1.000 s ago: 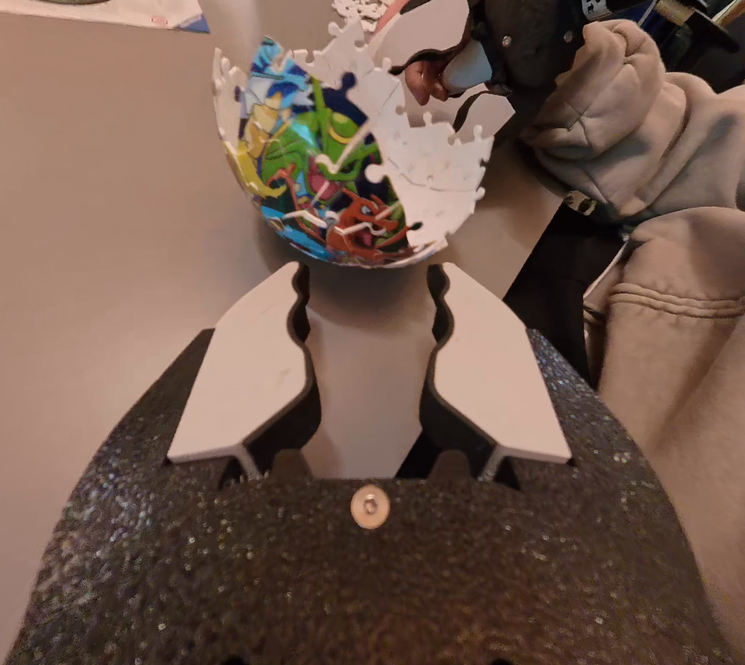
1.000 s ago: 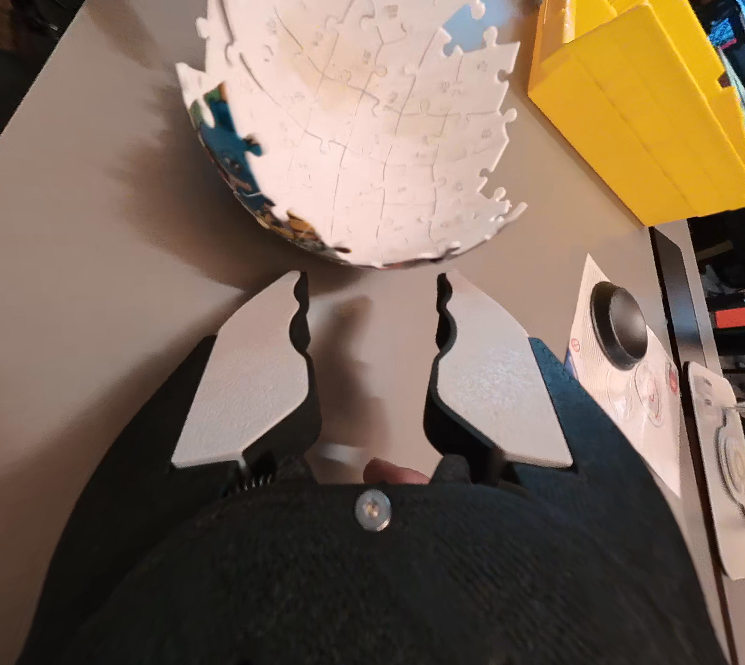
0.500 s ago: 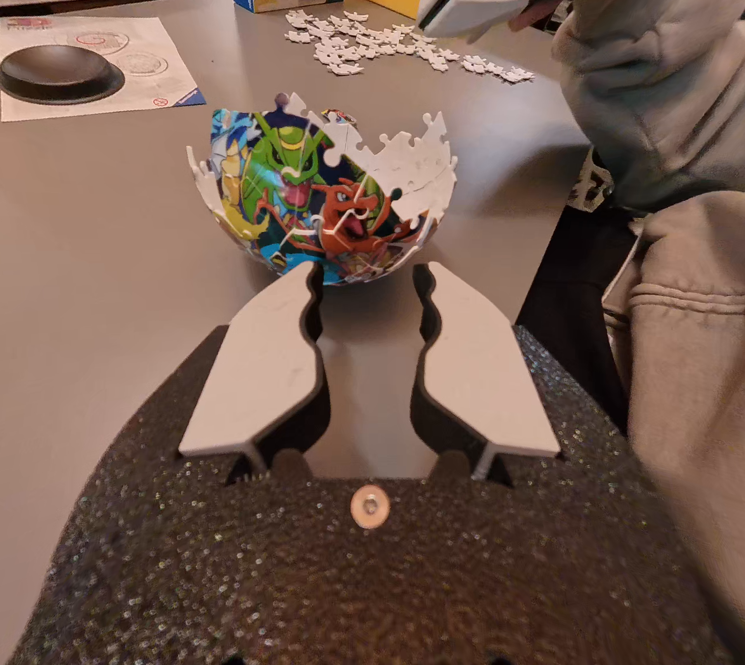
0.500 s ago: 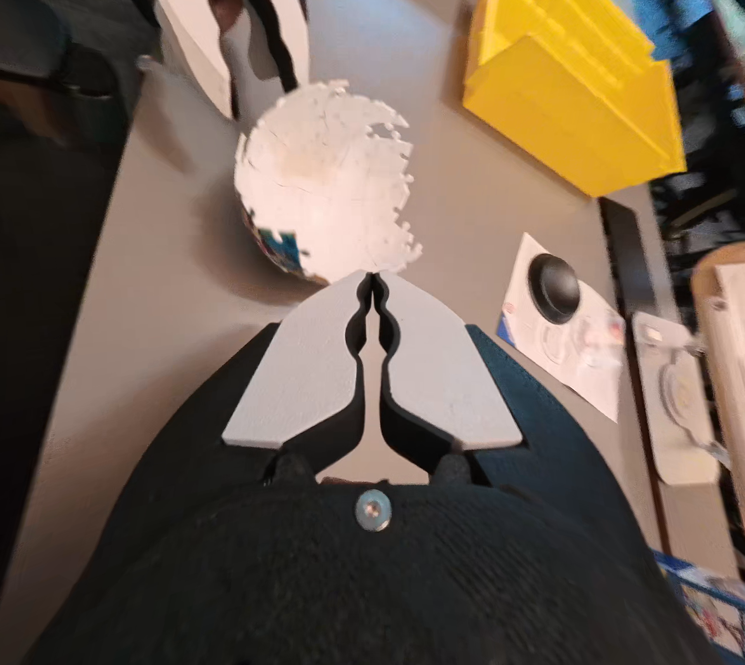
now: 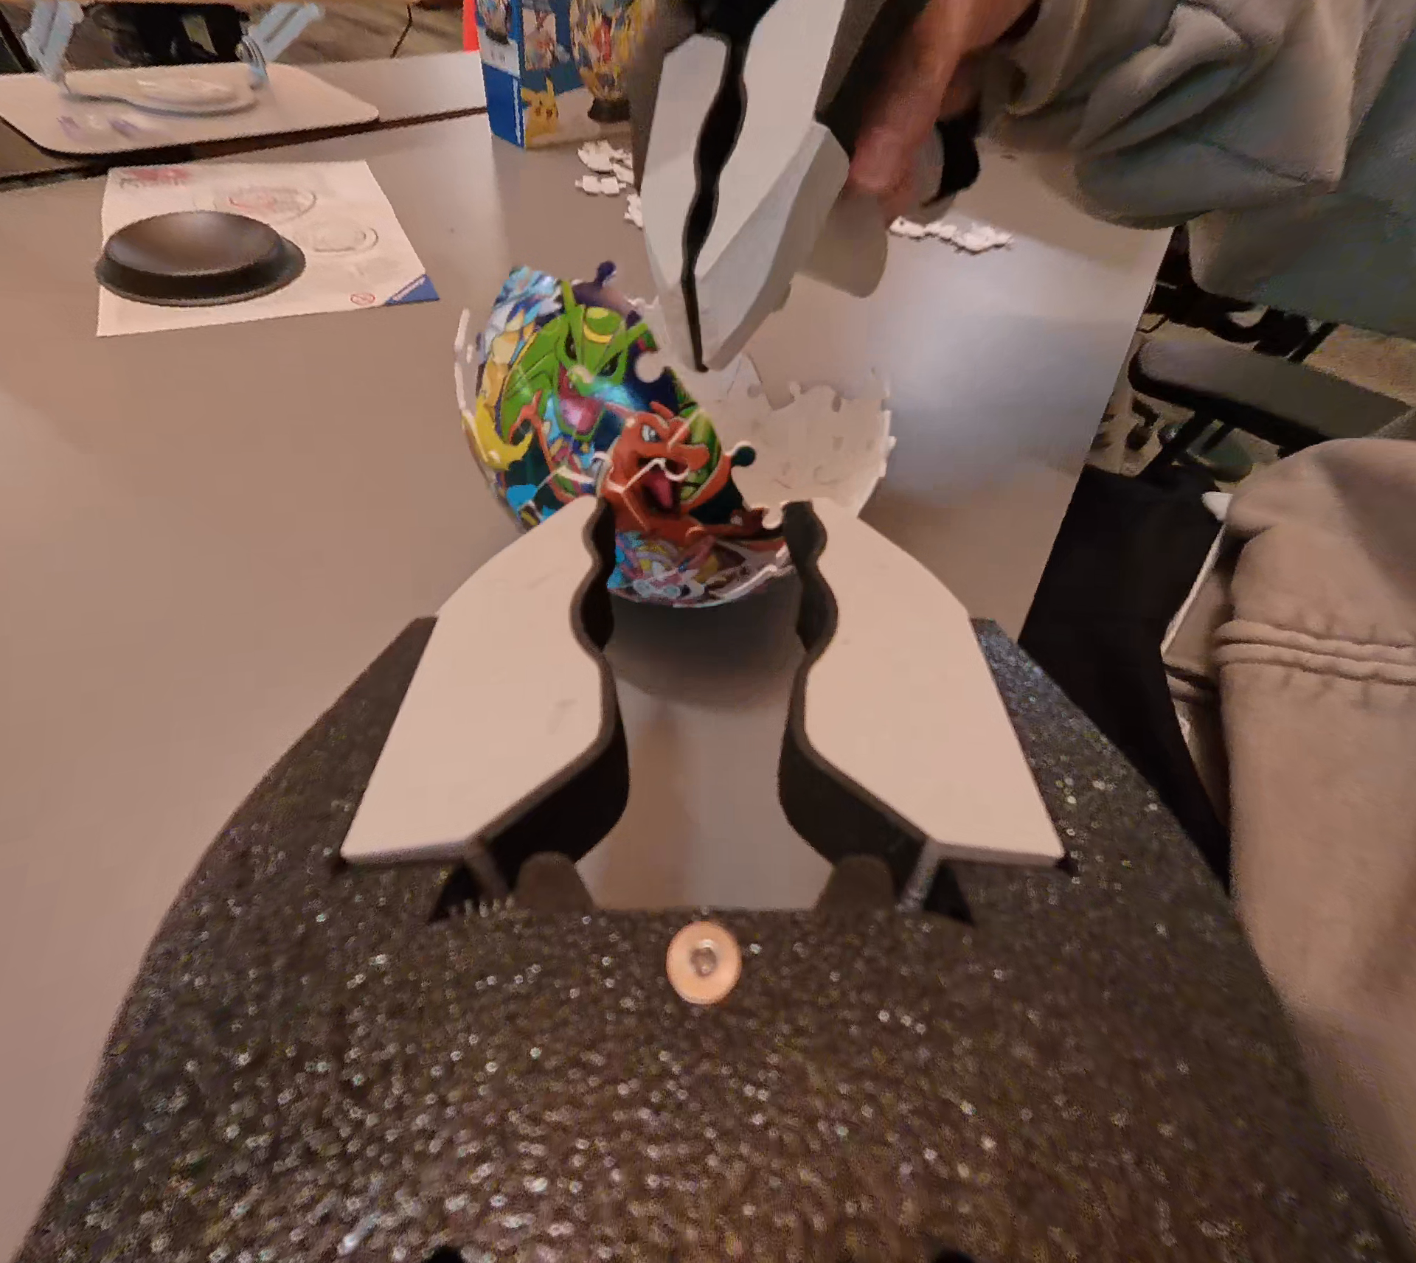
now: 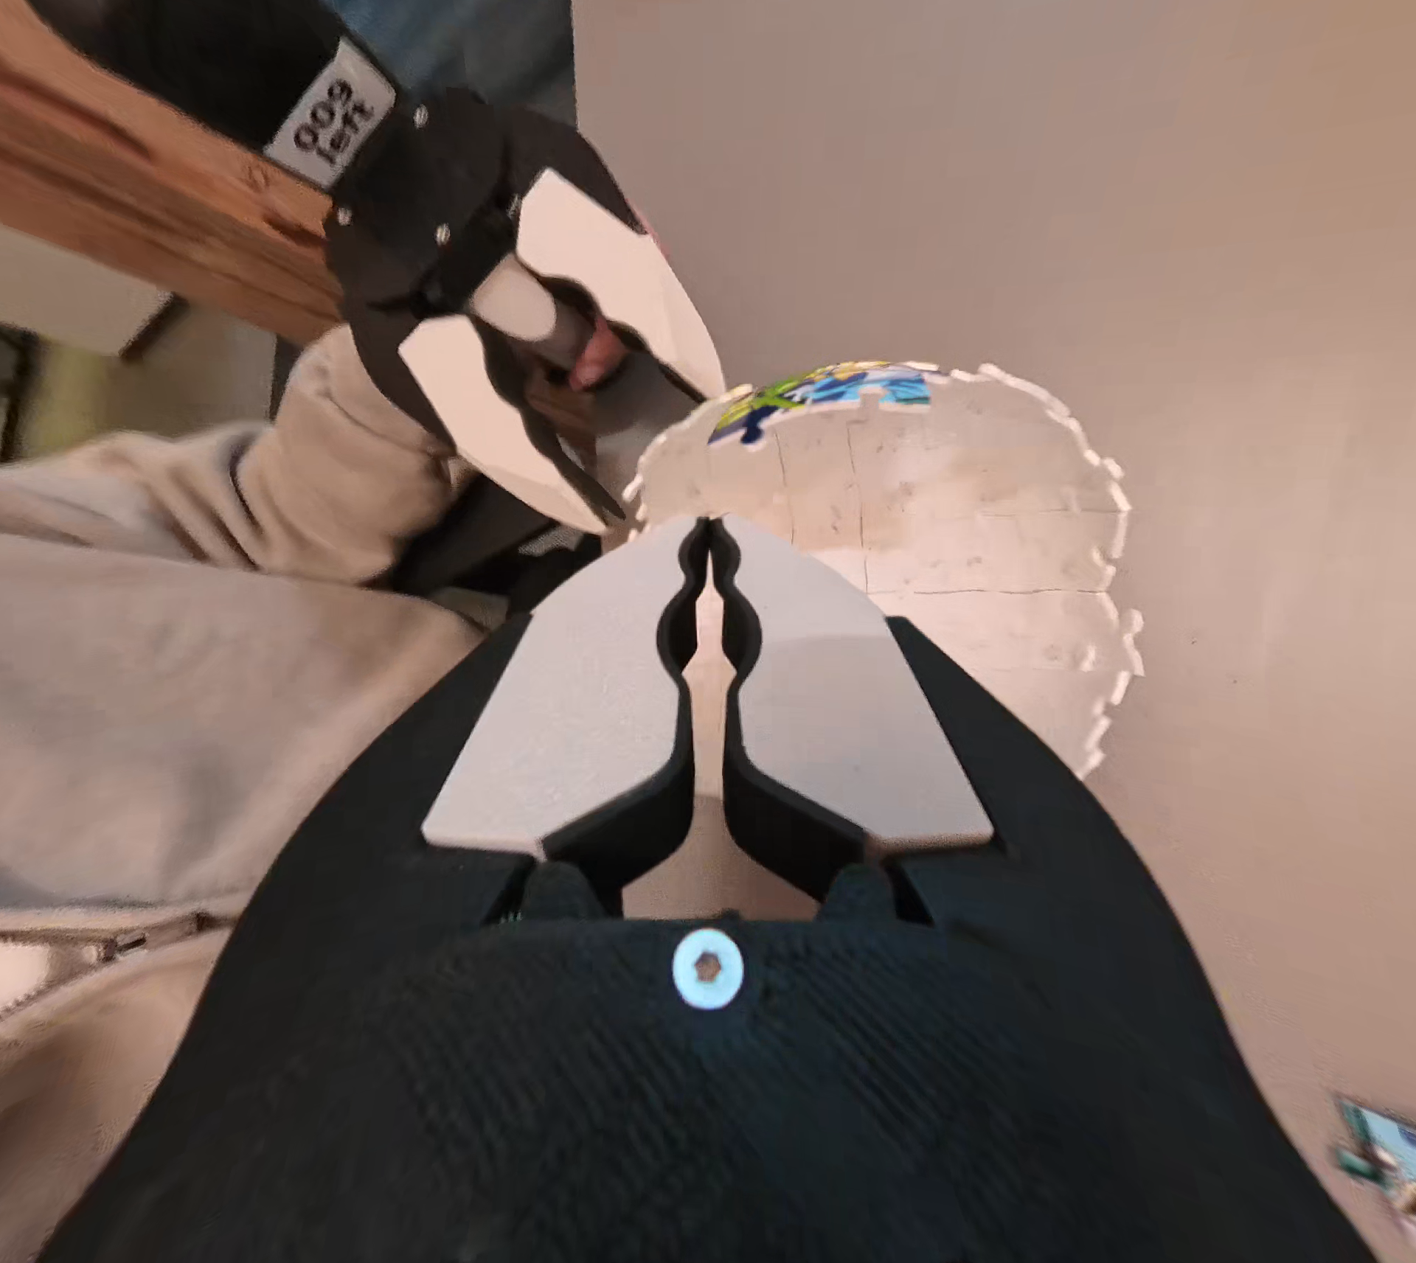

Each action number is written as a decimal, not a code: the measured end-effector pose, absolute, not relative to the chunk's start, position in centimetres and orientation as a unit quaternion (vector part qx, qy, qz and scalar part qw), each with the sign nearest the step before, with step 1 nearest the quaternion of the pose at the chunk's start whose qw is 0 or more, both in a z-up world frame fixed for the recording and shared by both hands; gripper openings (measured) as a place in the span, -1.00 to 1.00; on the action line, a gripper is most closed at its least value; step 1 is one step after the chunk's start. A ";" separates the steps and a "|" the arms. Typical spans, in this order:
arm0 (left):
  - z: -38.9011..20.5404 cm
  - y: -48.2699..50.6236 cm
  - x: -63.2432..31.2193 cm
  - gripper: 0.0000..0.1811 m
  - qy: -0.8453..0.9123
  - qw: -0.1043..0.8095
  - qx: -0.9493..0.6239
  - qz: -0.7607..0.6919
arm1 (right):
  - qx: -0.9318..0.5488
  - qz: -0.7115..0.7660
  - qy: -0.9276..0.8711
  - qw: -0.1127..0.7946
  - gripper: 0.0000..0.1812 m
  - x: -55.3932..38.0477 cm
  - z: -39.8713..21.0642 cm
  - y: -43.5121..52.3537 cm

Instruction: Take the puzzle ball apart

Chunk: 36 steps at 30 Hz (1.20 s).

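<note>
Nearest you, your left gripper (image 5: pixel 701 529) is spread wide, its 2 fingers flanking the near underside of the ball (image 5: pixel 659 460) without visibly pinching it; whether the tips touch the shell is hard to tell. The ball is now only a bowl-shaped half shell, printed outside and white inside, resting on the table (image 5: pixel 191 537) near its right edge, open side up and tipped to the right.

Just beyond, your right gripper (image 5: pixel 693 345) comes down from above, clenched. Its tips sit at the jagged rim at the shell's top; the right wrist view shows the tips (image 6: pixel 709 525) pressed together right at the rim of the shell (image 6: pixel 958 537), but you cannot tell whether a piece is caught between them.

Expect the shell to be light, thin and fairly stiff, yet quick to roll on its round bottom and ready to buckle along the seams. Take it by a single rim tab and peel outward, bracing low on the printed side with the left gripper.

Farther off lie loose pieces (image 5: pixel 950 234), a black stand (image 5: pixel 195 253) on a sheet (image 5: pixel 253 307) at far left, and the box (image 5: pixel 552 0).
</note>
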State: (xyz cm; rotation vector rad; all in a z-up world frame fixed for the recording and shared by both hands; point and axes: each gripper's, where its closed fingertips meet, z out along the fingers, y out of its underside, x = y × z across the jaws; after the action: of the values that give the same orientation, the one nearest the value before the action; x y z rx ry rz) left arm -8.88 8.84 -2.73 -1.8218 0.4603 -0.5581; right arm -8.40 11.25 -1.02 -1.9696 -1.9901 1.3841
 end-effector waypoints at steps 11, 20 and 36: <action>-1.6 9.1 -10.7 -0.88 0.185 0.570 -0.736 -0.315 | -0.692 0.433 -0.576 -0.045 -1.00 -10.8 -3.2 10.6; -2.0 9.5 -13.7 -1.00 0.169 0.581 -0.748 -0.273 | -0.712 0.411 -0.568 -0.049 -1.00 -11.5 -3.7 11.0; -4.9 10.3 -13.0 -1.00 0.180 0.510 -0.812 -0.219 | -0.730 0.390 -0.557 -0.063 -1.00 -12.0 -4.6 10.8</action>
State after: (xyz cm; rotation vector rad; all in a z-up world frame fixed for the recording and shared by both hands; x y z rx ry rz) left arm -12.97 10.32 -4.88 -1.9559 0.4336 -0.5262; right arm -12.04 10.81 -4.56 -2.3901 -1.8244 1.2774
